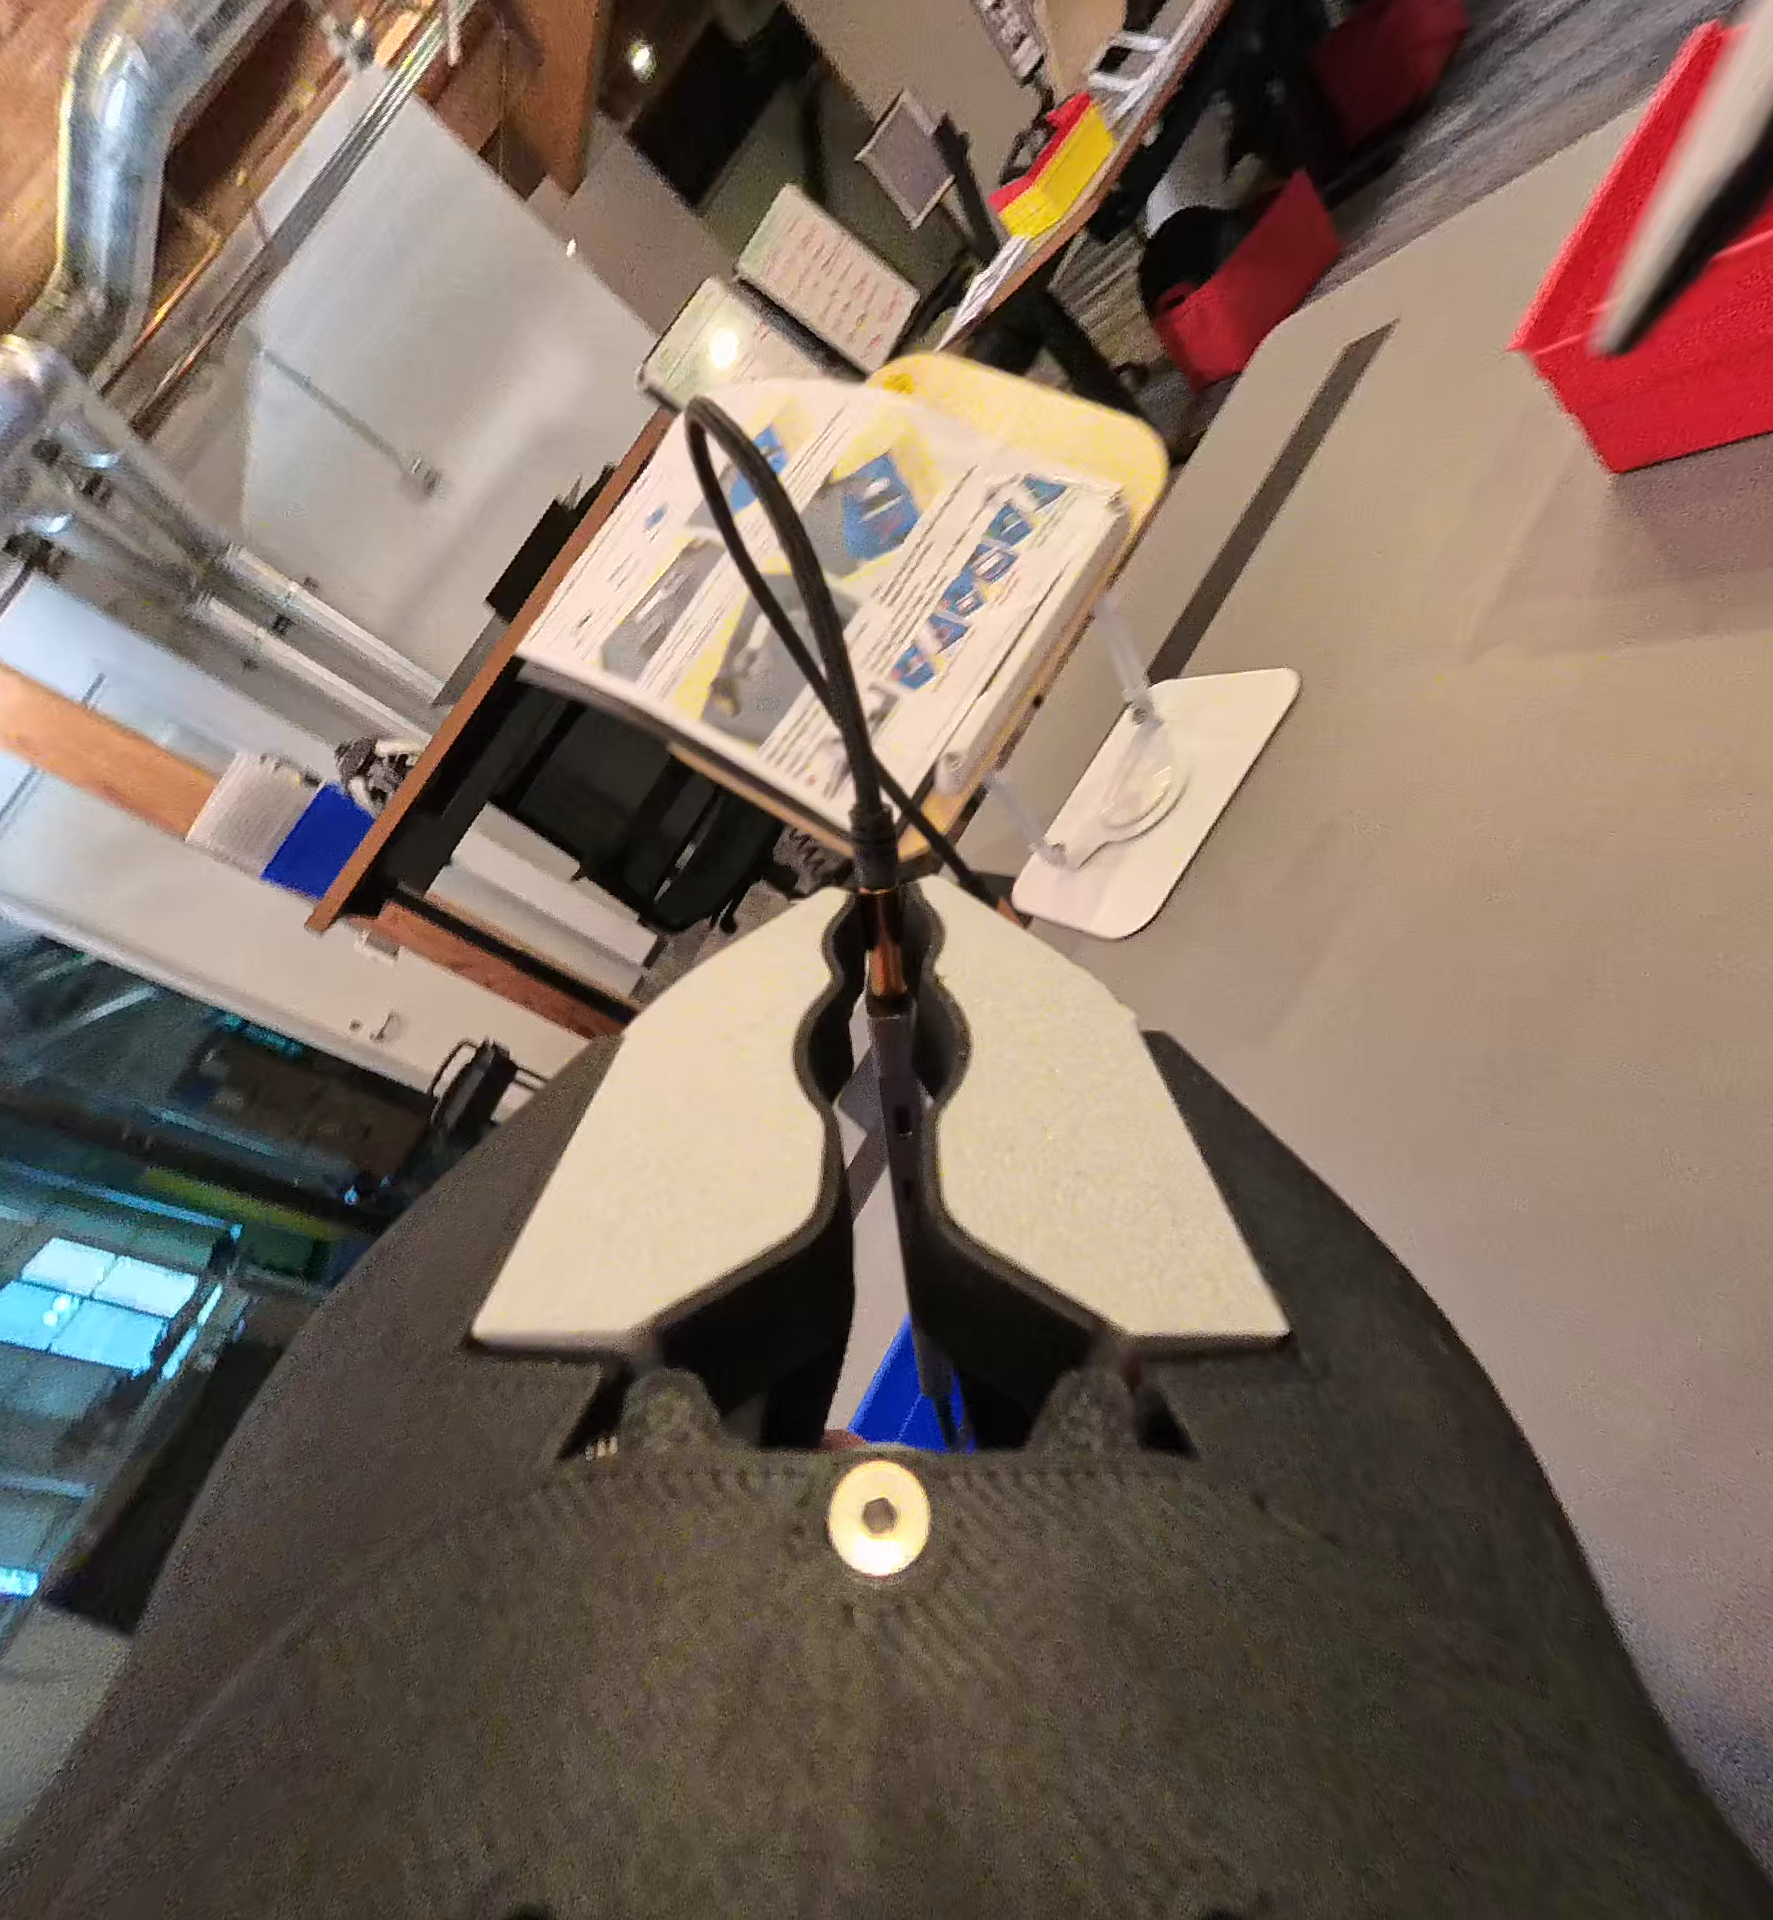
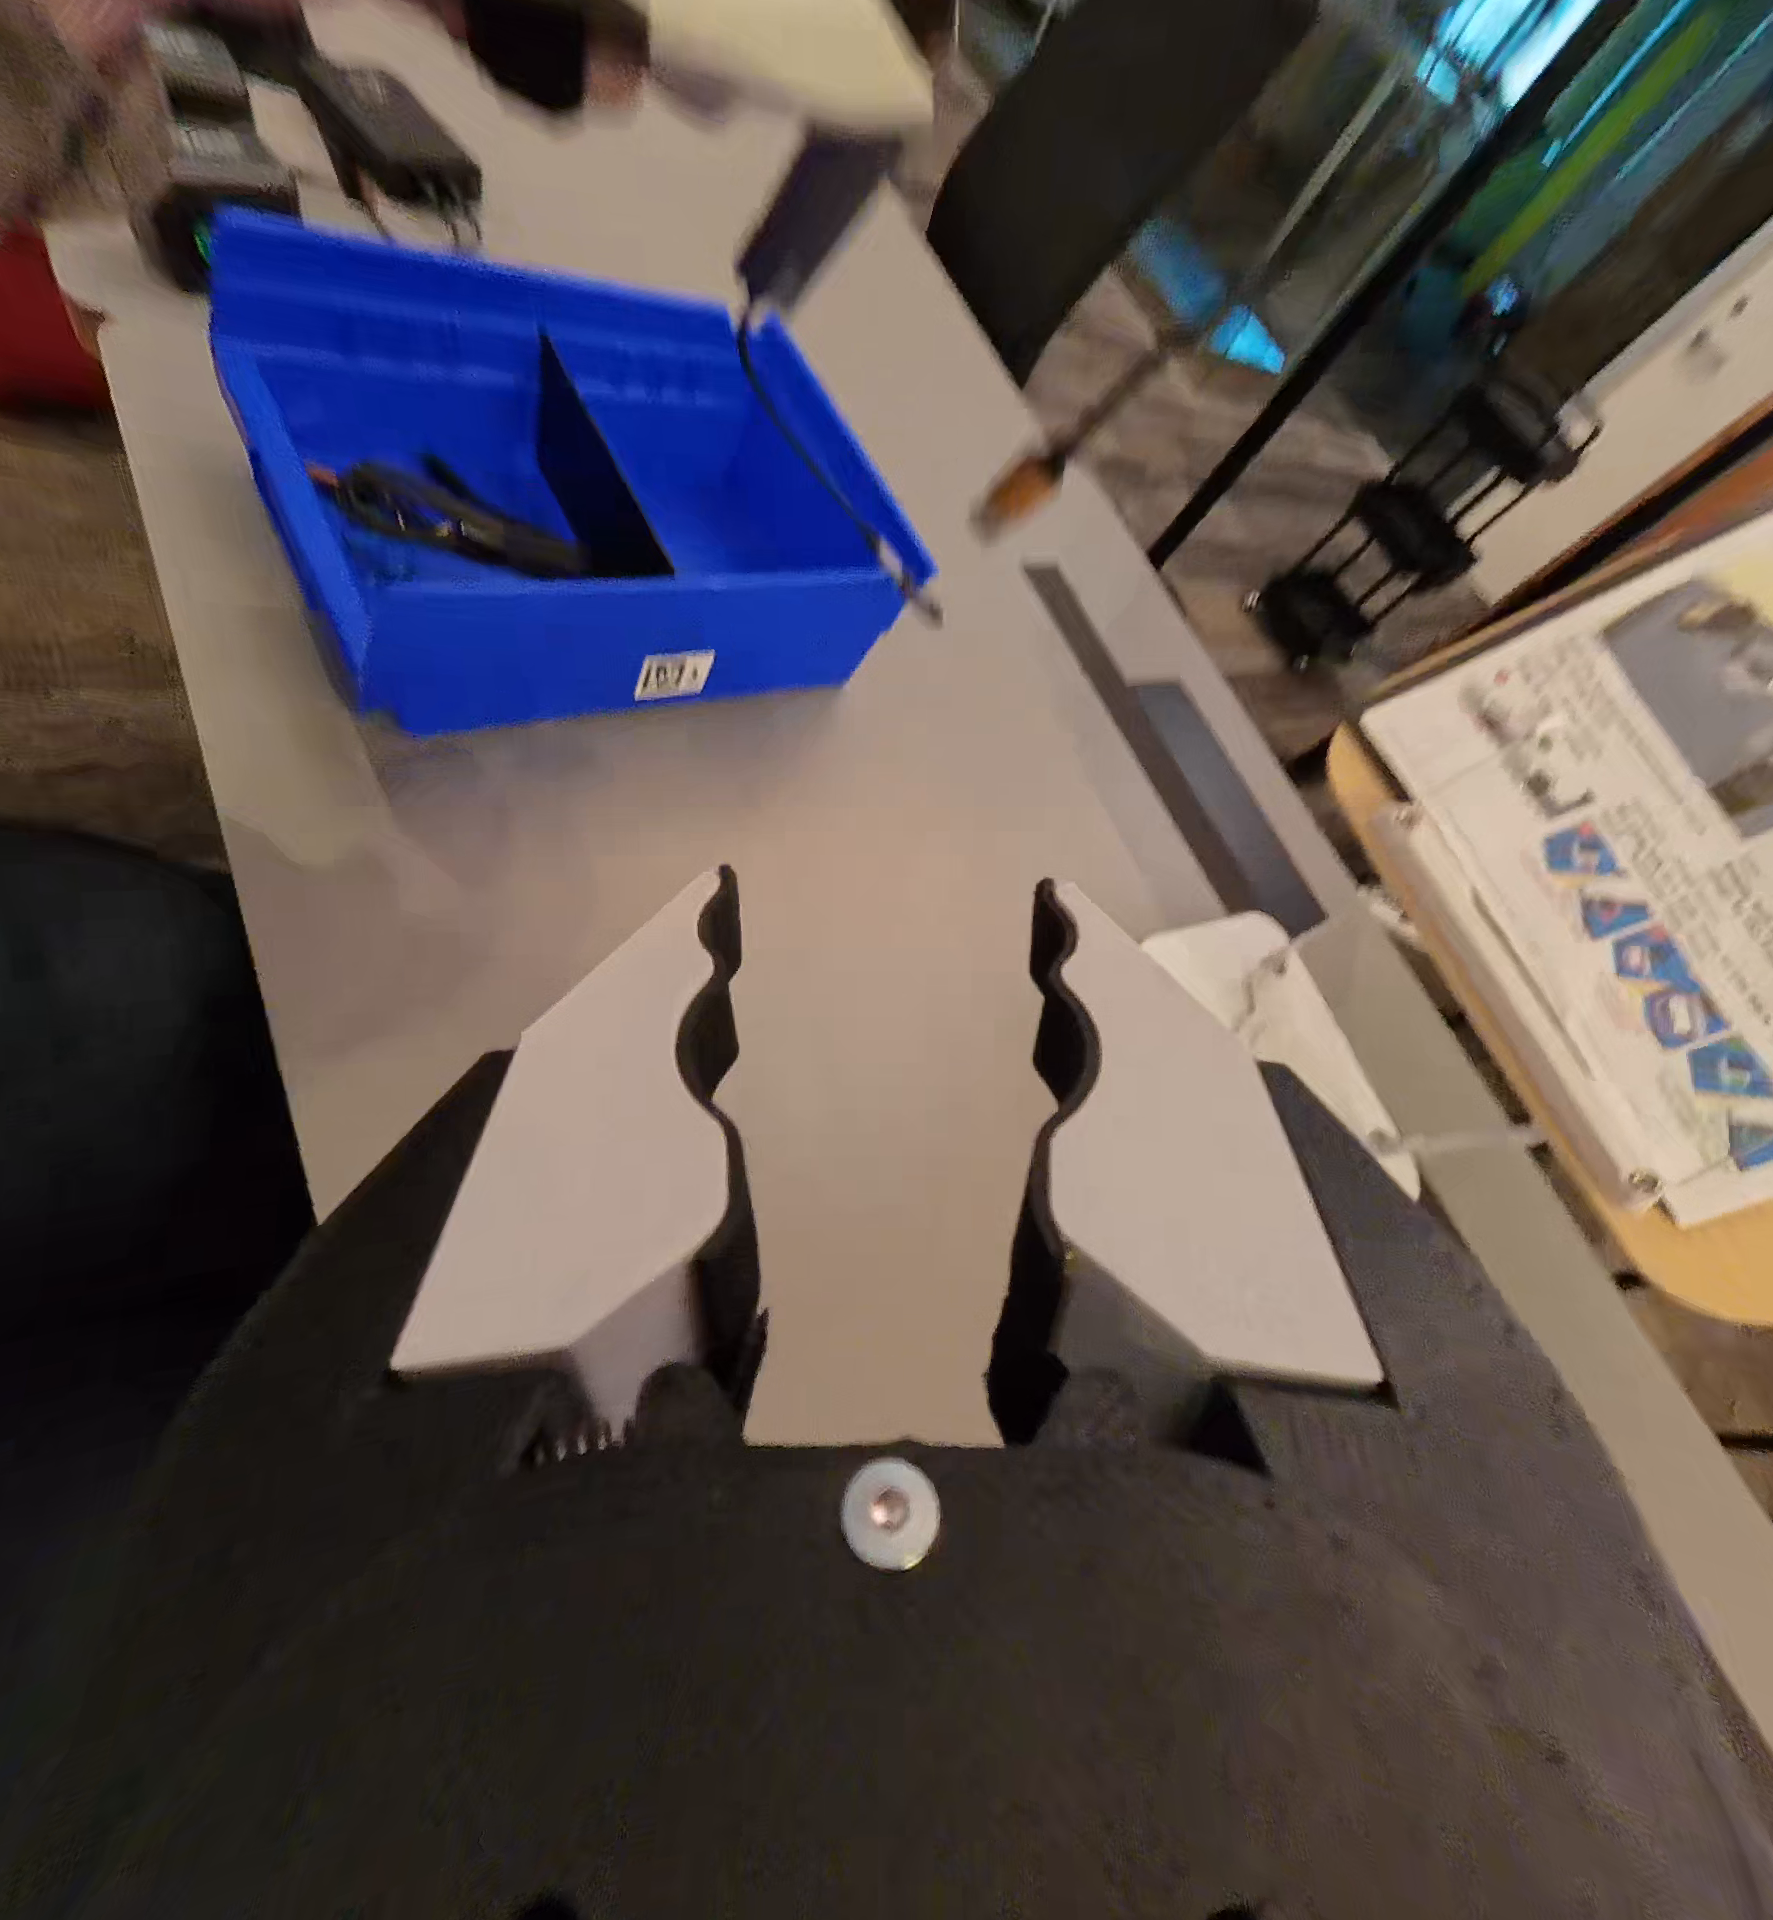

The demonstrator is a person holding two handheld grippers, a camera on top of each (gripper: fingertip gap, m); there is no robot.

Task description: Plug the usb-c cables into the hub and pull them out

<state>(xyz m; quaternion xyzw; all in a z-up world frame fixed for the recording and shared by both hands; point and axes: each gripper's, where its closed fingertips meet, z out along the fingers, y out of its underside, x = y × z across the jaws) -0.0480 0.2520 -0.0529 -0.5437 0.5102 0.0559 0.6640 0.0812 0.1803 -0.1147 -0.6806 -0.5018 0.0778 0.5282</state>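
In the left wrist view my left gripper (image 1: 882, 904) is shut on a slim dark grey hub (image 1: 897, 1122), held edge-on above the grey table (image 1: 1484, 987). A copper-collared USB-C plug (image 1: 877, 945) sits in the hub's far end, and its black cable (image 1: 757, 582) loops upward. My right gripper (image 2: 882, 883) is open and empty above the table (image 2: 861, 790). In the right wrist view the left gripper (image 2: 788, 94) is blurred at the top, with the hub (image 2: 820, 197), a thin cable (image 2: 820, 468) hanging over the blue bin, and a blurred copper connector (image 2: 1017, 488).
A blue divided bin (image 2: 591, 644) stands on the table with dark cables (image 2: 446, 520) in its left compartment. A red bin (image 1: 1713, 343) stands at the far right. A printed sheet on a stand (image 1: 861, 582), with a white base (image 1: 1162, 800), stands at the table's edge (image 2: 1640, 883).
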